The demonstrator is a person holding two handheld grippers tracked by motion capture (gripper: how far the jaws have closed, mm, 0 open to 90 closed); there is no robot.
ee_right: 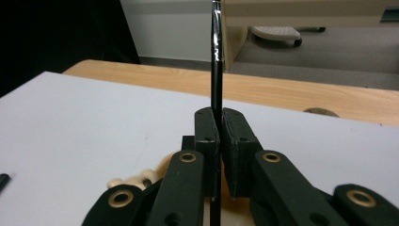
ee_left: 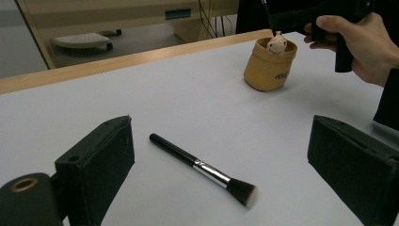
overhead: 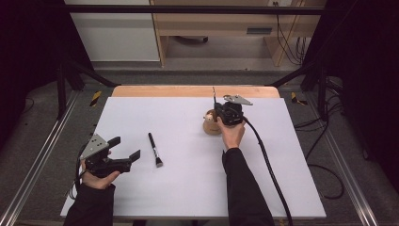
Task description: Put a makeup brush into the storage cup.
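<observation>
My right gripper (overhead: 218, 112) (ee_right: 219, 123) is shut on a thin black brush handle (overhead: 214, 96) (ee_right: 216, 56) that stands upright between its pads. It hovers just over a tan cup (overhead: 211, 126) (ee_left: 266, 70) at the back middle of the white mat; a small pale figure (ee_left: 276, 44) sits at the cup's rim. A black makeup brush (overhead: 155, 149) (ee_left: 202, 169) with a silver ferrule lies flat on the mat, bristles toward me. My left gripper (overhead: 126, 147) (ee_left: 221, 141) rests open at the front left, with the lying brush a little ahead between its jaws, untouched.
The white mat (overhead: 188, 188) covers a wooden table whose bare edge (overhead: 188, 91) shows at the back. A black cable (overhead: 266, 155) trails from the right gripper toward the front right. Metal rails and dark frame posts flank the table.
</observation>
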